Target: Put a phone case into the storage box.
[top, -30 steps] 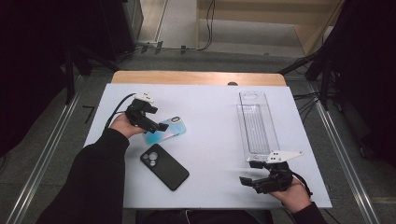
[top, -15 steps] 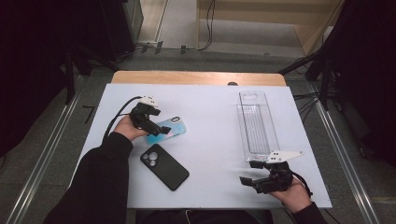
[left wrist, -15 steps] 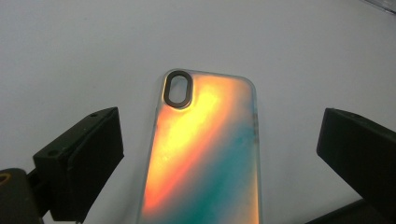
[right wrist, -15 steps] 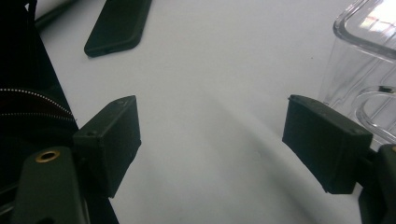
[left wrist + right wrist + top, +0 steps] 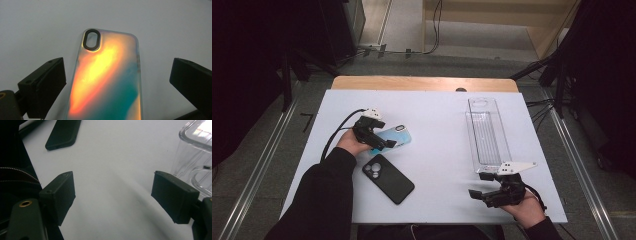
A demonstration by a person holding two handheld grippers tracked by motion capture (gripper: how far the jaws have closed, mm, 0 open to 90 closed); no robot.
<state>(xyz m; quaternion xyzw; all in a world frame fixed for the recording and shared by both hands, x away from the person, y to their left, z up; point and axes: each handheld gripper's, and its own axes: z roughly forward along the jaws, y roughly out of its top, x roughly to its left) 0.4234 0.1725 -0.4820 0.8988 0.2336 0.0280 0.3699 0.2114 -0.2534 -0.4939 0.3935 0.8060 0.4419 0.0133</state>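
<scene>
An iridescent phone case [image 5: 107,82], orange and teal, lies flat on the white table with its camera cut-out at the far end. My left gripper [image 5: 117,77] is open, one jaw on each side of the case's near half, neither touching it. From above, the case [image 5: 396,135] looks light blue and the left gripper [image 5: 381,140] sits at its left end. A black phone [image 5: 388,178] lies face down just in front of it. My right gripper [image 5: 479,186] rests open near the table's front right edge, with bare table between its jaws [image 5: 112,195].
A long clear plastic tray [image 5: 487,131] stands on the right half of the table, its near end [image 5: 197,152] close beside the right gripper's jaw. The black phone [image 5: 63,133] lies off to that gripper's far left. The left gripper's cable [image 5: 339,131] loops across the table.
My left gripper has moved a little toward the front and right, closing in over the near end of the case. The right gripper, phone and tray have stayed put.
</scene>
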